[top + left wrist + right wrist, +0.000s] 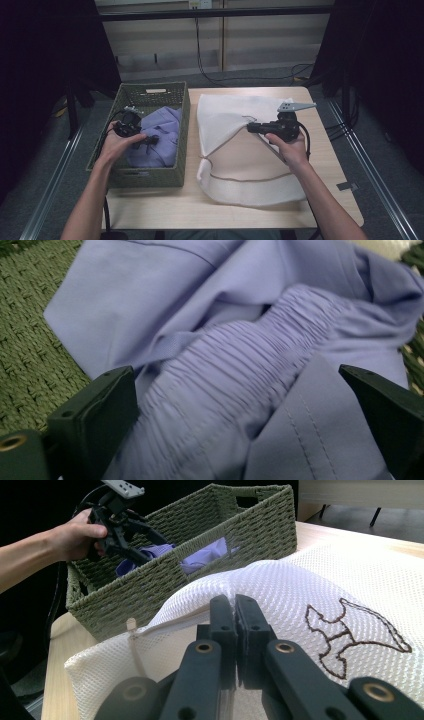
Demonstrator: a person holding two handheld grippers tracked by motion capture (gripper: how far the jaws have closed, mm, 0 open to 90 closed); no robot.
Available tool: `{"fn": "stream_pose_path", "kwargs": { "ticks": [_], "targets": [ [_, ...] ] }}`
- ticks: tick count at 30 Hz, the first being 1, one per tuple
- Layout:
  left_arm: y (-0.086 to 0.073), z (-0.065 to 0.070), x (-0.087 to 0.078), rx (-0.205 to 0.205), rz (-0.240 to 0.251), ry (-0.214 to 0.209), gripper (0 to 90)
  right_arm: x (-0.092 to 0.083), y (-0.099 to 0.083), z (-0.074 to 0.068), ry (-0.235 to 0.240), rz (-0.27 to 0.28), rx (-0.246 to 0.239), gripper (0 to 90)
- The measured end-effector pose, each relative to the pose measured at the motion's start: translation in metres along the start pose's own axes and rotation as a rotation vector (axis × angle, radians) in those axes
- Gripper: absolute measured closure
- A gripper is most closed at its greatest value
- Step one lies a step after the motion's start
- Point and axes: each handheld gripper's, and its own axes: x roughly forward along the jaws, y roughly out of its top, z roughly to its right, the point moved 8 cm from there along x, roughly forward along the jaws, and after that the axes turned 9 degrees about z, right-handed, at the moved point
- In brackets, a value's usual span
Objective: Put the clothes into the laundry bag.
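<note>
White mesh laundry bag (235, 125) is pinched by the right gripper (235, 611), lifting its mouth; left gripper (240, 405), jaws apart, straddles the crumpled lilac garment (225, 340) in the green woven basket (150, 92), ready to grab

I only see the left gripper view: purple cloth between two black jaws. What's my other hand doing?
Observer: Your right hand-held gripper is shut on the edge of a white mesh laundry bag.
Operator: Where is that bag?
Observer: It lies on the light wooden table, just right of the green woven basket that holds your purple cloth.
Operator: Is there anything on the bag?
Observer: Yes, a brown stitched outline shape on its mesh.
</note>
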Motion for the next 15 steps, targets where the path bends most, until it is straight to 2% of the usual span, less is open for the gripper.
{"fn": "stream_pose_path", "kwargs": {
  "ticks": [4, 6, 8, 10, 12, 14, 15],
  "targets": [
    [-0.010, -0.003, 0.012, -0.010, -0.086, 0.031, 3.7, 0.001, 0.000, -0.001, 0.003, -0.004, -0.009, 87.9],
    [-0.013, -0.003, 0.017, 0.000, -0.105, 0.044, 3.4, 0.001, -0.001, -0.001, 0.004, -0.006, -0.007, 87.9],
    [-0.017, -0.003, 0.021, 0.009, -0.127, 0.034, 3.1, 0.002, -0.001, -0.001, 0.003, -0.011, -0.006, 88.0],
    [-0.019, -0.002, 0.024, -0.004, -0.137, 0.031, 2.7, 0.002, -0.002, -0.001, 0.002, -0.015, -0.005, 87.9],
    [-0.024, -0.001, 0.030, -0.013, -0.169, 0.038, 2.0, 0.002, -0.002, -0.001, 0.003, -0.015, -0.007, 87.9],
    [-0.027, -0.001, 0.035, 0.034, -0.201, 0.046, 1.9, 0.003, -0.002, -0.001, 0.006, -0.016, -0.003, 87.7],
    [-0.029, 0.000, 0.037, 0.038, -0.212, 0.037, 1.9, 0.003, -0.002, -0.001, 0.006, -0.016, -0.003, 87.7]
  ]
}}
